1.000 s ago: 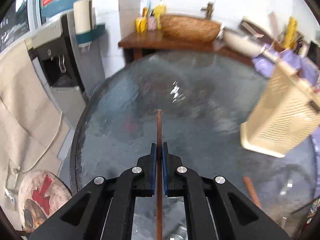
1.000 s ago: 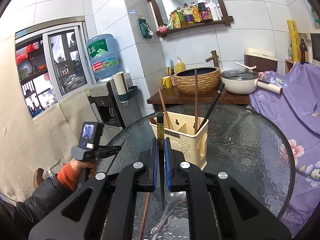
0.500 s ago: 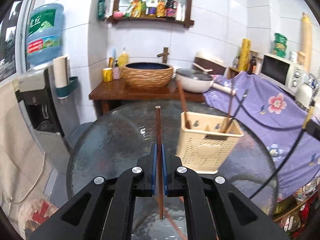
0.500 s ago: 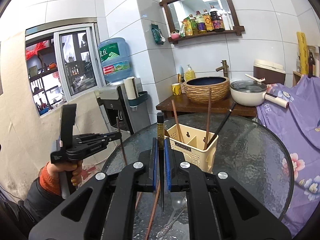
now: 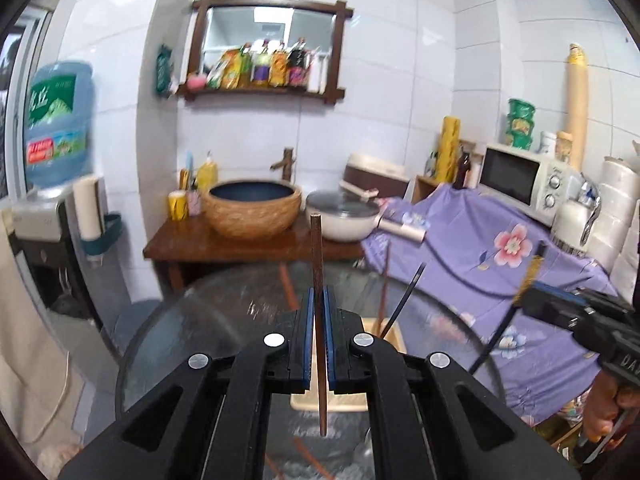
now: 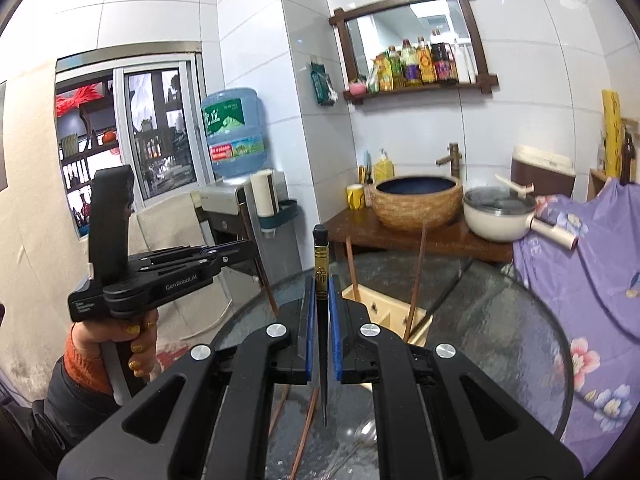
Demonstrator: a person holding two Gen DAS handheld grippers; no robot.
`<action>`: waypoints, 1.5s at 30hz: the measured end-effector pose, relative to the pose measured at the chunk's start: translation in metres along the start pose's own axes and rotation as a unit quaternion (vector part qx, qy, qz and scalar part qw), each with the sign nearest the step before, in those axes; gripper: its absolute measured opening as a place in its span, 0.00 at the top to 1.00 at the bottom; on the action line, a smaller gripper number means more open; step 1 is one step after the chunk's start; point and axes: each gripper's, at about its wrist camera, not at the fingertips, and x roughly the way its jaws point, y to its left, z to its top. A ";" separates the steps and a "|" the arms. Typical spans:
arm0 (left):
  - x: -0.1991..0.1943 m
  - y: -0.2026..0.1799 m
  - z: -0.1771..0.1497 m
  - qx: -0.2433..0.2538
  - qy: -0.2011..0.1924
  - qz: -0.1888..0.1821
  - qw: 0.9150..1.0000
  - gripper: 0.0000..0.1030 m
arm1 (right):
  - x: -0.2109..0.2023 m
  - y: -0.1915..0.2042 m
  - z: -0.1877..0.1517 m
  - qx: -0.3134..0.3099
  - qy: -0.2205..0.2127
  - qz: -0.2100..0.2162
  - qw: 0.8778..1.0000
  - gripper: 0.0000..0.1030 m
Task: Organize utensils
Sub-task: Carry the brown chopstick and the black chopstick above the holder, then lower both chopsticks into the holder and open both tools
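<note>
My left gripper (image 5: 316,300) is shut on a brown wooden chopstick (image 5: 317,248), held upright above the cream utensil basket (image 5: 394,334), which is mostly hidden behind the jaws. My right gripper (image 6: 319,292) is shut on a black chopstick with a gold band (image 6: 321,256), also upright. The basket (image 6: 384,312) stands on the round glass table (image 6: 500,320) and holds brown chopsticks (image 6: 416,276) and a black one (image 5: 404,300). The left gripper shows at the left of the right wrist view (image 6: 248,248); the right gripper shows at the right of the left wrist view (image 5: 528,300).
More brown chopsticks (image 6: 304,432) and a clear spoon (image 6: 360,436) lie on the glass near me. Behind the table stand a wooden counter with a woven basin (image 6: 416,200), a white pot (image 6: 500,216), a water dispenser (image 6: 236,196) and a purple flowered cloth (image 6: 580,264).
My left gripper tilted upward and came over the basket with its chopstick. My right gripper rose slightly, and the left hand moved closer in its view.
</note>
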 end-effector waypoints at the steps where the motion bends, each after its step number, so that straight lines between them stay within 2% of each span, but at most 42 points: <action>1: -0.001 -0.006 0.011 0.004 -0.009 0.000 1.000 0.95 | 0.000 0.001 0.007 -0.004 -0.005 -0.003 1.000 0.93; 6: 0.001 -0.025 0.055 0.011 -0.042 0.010 0.999 0.95 | 0.003 0.001 0.044 -0.023 -0.041 -0.027 0.999 0.93; 11: 0.024 -0.030 0.073 0.000 -0.053 0.032 0.998 0.95 | 0.017 -0.007 0.065 -0.025 -0.074 -0.048 0.996 0.93; 15: 0.053 -0.024 0.062 -0.018 -0.033 0.033 0.999 0.95 | 0.039 -0.012 0.058 -0.044 -0.081 -0.082 0.992 0.93; 18: 0.075 -0.016 0.043 -0.035 -0.017 0.035 0.999 0.95 | 0.058 -0.020 0.038 -0.054 -0.083 -0.105 0.990 0.93; 21: 0.093 -0.010 0.022 -0.051 0.003 0.032 0.998 0.95 | 0.074 -0.030 0.021 -0.046 -0.075 -0.110 0.990 0.93; 31: 0.127 -0.002 -0.033 -0.048 0.058 0.041 0.996 0.95 | 0.113 -0.052 -0.033 0.000 -0.015 -0.111 0.994 0.93; 38: 0.129 0.001 -0.049 -0.036 0.056 0.050 0.997 0.95 | 0.120 -0.064 -0.048 0.018 -0.001 -0.113 0.993 0.93; 39: 0.129 0.001 -0.050 -0.036 0.059 0.046 0.997 0.93 | 0.120 -0.065 -0.048 0.020 0.000 -0.113 0.993 0.93; 41: 0.128 0.001 -0.051 -0.038 0.062 0.045 0.996 0.78 | 0.120 -0.065 -0.050 0.017 0.005 -0.116 0.993 0.92; 42: 0.126 0.002 -0.052 -0.040 0.060 0.045 0.996 0.62 | 0.120 -0.064 -0.050 0.013 0.004 -0.119 0.993 0.90; 43: 0.121 0.003 -0.053 -0.046 0.053 0.044 0.997 0.53 | 0.116 -0.062 -0.052 0.006 -0.002 -0.122 0.993 0.80; 44: 0.116 0.003 -0.055 -0.048 0.048 0.041 0.997 0.51 | 0.112 -0.059 -0.054 0.001 -0.008 -0.123 0.992 0.71; 45: 0.109 0.004 -0.057 -0.047 0.044 0.040 0.997 0.48 | 0.108 -0.058 -0.054 -0.001 -0.013 -0.124 0.992 0.51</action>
